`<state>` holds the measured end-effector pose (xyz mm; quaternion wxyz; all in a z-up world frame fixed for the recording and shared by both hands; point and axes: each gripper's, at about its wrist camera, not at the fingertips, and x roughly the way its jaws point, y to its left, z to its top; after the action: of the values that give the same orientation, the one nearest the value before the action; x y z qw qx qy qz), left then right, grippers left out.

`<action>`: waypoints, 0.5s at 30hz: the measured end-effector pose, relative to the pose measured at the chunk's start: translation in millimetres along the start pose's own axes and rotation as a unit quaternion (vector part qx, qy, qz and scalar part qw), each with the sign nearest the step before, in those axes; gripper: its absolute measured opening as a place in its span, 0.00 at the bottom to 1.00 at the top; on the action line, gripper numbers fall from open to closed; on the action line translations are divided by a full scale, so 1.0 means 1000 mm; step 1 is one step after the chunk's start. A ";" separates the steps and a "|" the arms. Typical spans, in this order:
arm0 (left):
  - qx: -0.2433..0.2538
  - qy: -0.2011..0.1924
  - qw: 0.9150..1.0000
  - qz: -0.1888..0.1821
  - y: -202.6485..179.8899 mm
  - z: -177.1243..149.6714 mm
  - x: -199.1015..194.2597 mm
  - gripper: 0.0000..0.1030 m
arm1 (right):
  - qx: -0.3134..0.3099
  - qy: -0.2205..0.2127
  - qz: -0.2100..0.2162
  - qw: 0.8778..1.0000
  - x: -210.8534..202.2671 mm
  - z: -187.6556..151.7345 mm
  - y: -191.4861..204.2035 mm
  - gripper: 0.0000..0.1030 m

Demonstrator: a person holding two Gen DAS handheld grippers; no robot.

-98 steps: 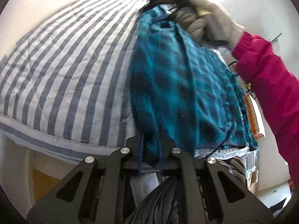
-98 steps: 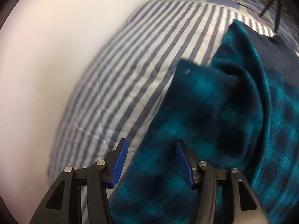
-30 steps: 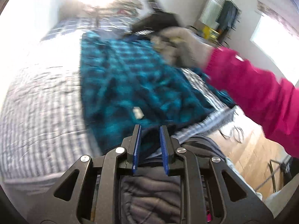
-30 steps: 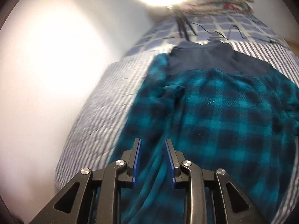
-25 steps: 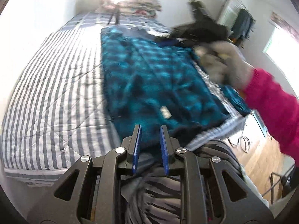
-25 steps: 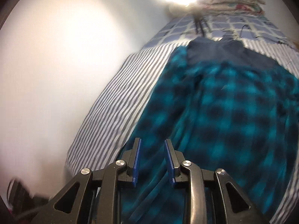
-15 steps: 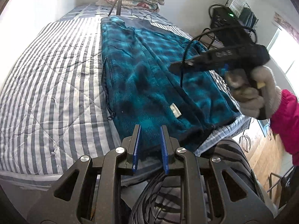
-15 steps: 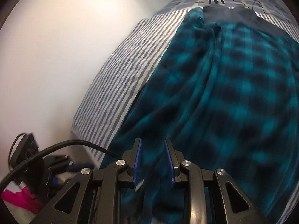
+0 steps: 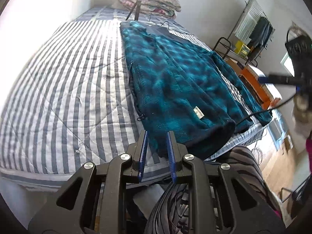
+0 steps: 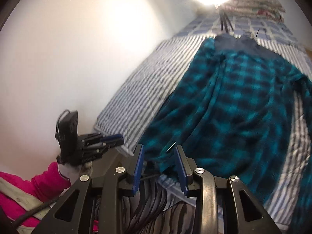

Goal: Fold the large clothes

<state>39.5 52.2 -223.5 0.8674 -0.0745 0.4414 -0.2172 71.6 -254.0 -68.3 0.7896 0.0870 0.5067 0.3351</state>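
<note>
Left wrist view, teal plaid fleece jacket [image 9: 175, 81] flat on striped bed [image 9: 68, 81], beyond released left tool [image 9: 157, 152], right tool [image 10: 159, 167] opening, empty.

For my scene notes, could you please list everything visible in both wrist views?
fleece jacket: one, teal and black plaid with navy collar, flat on the bed's right half, hem towards the camera.
quilt: one, grey and white stripes, covering the bed.
folded bedding: one pile, floral, at the bed's head.
tripod: one, black, at the bed's head.
clothes rack: one, dark metal, far right by the wall.
left gripper: black with blue pads, nothing between them.
right gripper: black with blue pads, jaws opening, nothing between them.
sleeve: pink.
</note>
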 end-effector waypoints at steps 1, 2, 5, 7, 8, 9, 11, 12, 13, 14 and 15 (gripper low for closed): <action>-0.003 -0.001 1.000 0.001 0.001 0.000 0.000 0.18 | 0.005 0.007 0.007 1.000 0.009 -0.002 -0.001 0.33; -0.001 -0.001 1.000 0.001 0.000 0.000 0.000 0.18 | 0.009 0.013 0.014 1.000 0.018 -0.004 -0.001 0.33; 0.005 -0.002 1.000 0.003 -0.003 -0.001 -0.002 0.18 | 0.026 0.031 0.026 0.999 0.041 -0.006 -0.006 0.33; 0.007 -0.008 1.000 0.002 -0.004 -0.001 -0.007 0.18 | 0.033 0.044 0.024 0.998 0.056 -0.004 -0.008 0.33; 0.009 -0.011 1.000 0.004 -0.004 -0.001 -0.011 0.18 | 0.035 0.048 0.021 0.998 0.060 -0.005 -0.008 0.33; 0.011 -0.014 1.000 0.007 -0.004 0.000 -0.016 0.18 | 0.038 0.052 0.024 0.998 0.065 -0.004 -0.008 0.33; 0.016 -0.018 1.000 0.010 -0.003 0.000 -0.030 0.18 | 0.046 0.055 0.027 0.997 0.066 -0.004 -0.002 0.33; 0.018 -0.023 1.000 0.011 -0.003 0.000 -0.041 0.18 | 0.045 0.053 0.029 0.997 0.063 -0.003 0.002 0.33; 0.023 -0.028 0.999 0.013 -0.003 0.002 -0.052 0.18 | 0.036 0.045 0.036 0.998 0.053 -0.003 0.010 0.33; 0.030 -0.033 0.999 0.016 -0.003 0.003 -0.061 0.18 | 0.026 0.037 0.037 0.998 0.045 -0.003 0.018 0.34; 0.041 -0.039 0.998 0.021 -0.003 0.005 -0.072 0.19 | 0.014 0.027 0.035 0.999 0.033 -0.004 0.025 0.35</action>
<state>5.6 80.5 -166.5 0.8906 -0.0378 0.3997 -0.2137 66.2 -215.0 -82.9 0.7622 0.1066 0.5293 0.3571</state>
